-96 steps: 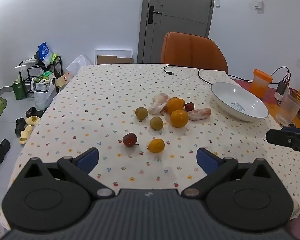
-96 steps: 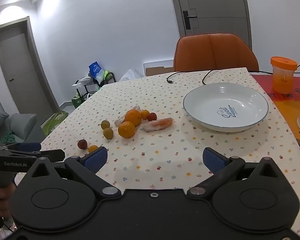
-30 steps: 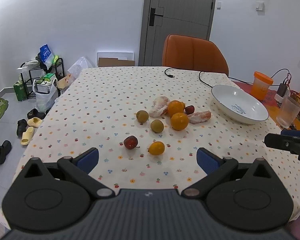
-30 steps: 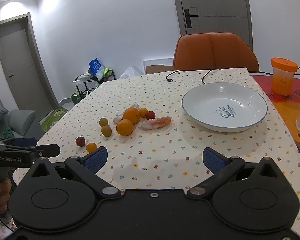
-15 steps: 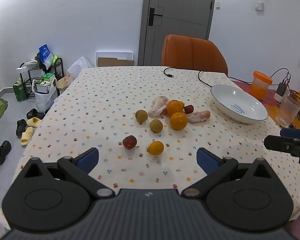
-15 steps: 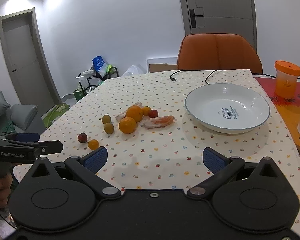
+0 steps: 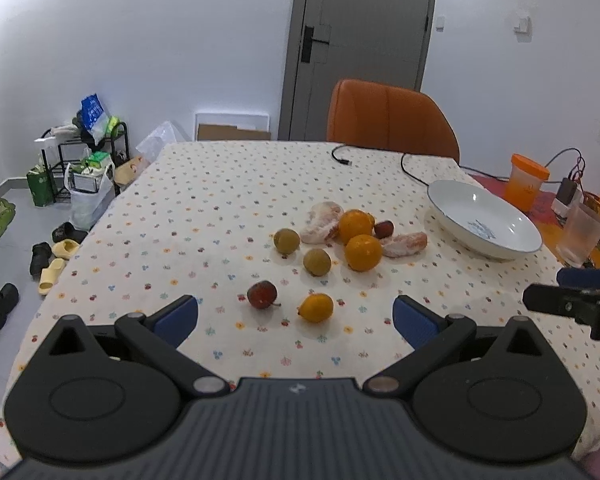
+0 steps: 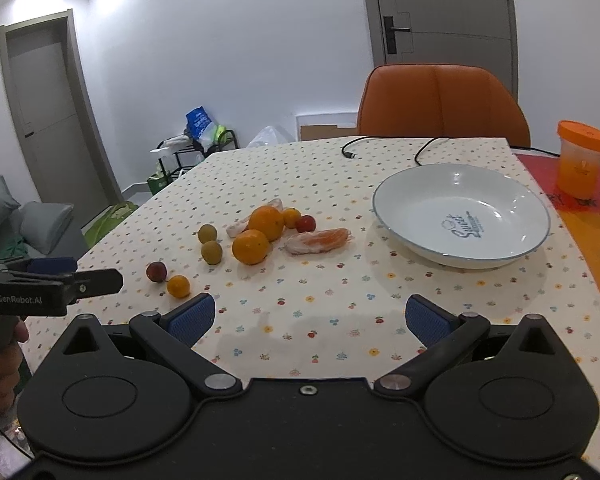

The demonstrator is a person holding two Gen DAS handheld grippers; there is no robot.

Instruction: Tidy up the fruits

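Observation:
Loose fruit lies mid-table: two oranges (image 7: 363, 252) (image 8: 251, 246), two peeled citrus segments (image 7: 403, 244) (image 8: 319, 240), two greenish-brown fruits (image 7: 317, 261) (image 8: 211, 252), a dark red fruit (image 7: 262, 294) (image 8: 156, 271), a small yellow-orange fruit (image 7: 316, 307) (image 8: 178, 286) and a small red one (image 8: 305, 223). A white bowl (image 7: 512, 240) (image 8: 412, 184) stands empty to their right. My left gripper (image 7: 296, 316) is open, low over the near table edge, just short of the red and yellow fruits. My right gripper (image 8: 307, 316) is open, empty, near the front edge between fruit and bowl.
A flowered cloth (image 7: 204, 208) covers the table. An orange chair (image 7: 388, 120) stands behind it, with black cables (image 7: 412, 168) at the back. An orange-lidded cup (image 8: 580, 158) and a clear glass (image 7: 580, 236) stand to the right. A rack, bags and shoes sit on the left floor.
Both grippers drift only slightly over the near edge; the right view has edged a little closer to the fruit. No fruit has moved, and both stay open.

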